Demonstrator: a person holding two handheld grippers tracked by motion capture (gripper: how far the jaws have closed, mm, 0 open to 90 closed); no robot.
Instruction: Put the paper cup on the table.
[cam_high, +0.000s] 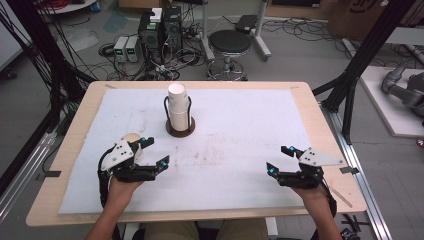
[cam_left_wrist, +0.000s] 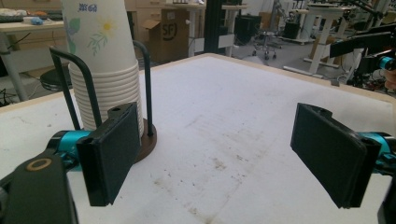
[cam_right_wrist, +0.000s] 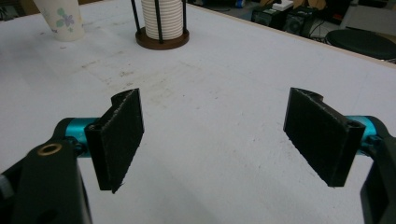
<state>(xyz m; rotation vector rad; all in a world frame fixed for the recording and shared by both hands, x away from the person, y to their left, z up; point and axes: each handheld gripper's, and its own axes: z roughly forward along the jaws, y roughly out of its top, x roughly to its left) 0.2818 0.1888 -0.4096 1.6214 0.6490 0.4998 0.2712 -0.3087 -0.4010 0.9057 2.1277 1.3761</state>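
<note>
Both my hand-held grippers, left (cam_high: 152, 152) and right (cam_high: 280, 159), gape wide and empty. The cup stack (cam_high: 179, 107) stands in its wire holder (cam_high: 180, 131) at 12 o'clock on the bench (cam_high: 320, 120); a single cup (cam_right_wrist: 60, 18) sits by my left. Risk: a careless reach knocks that cup over.

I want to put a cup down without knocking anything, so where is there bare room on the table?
The white mat is bare between the two grippers and across its right half. It is crowded at the back centre, around the stack of white paper cups in its dark wire holder, and near the single cup beside the left gripper.
</note>
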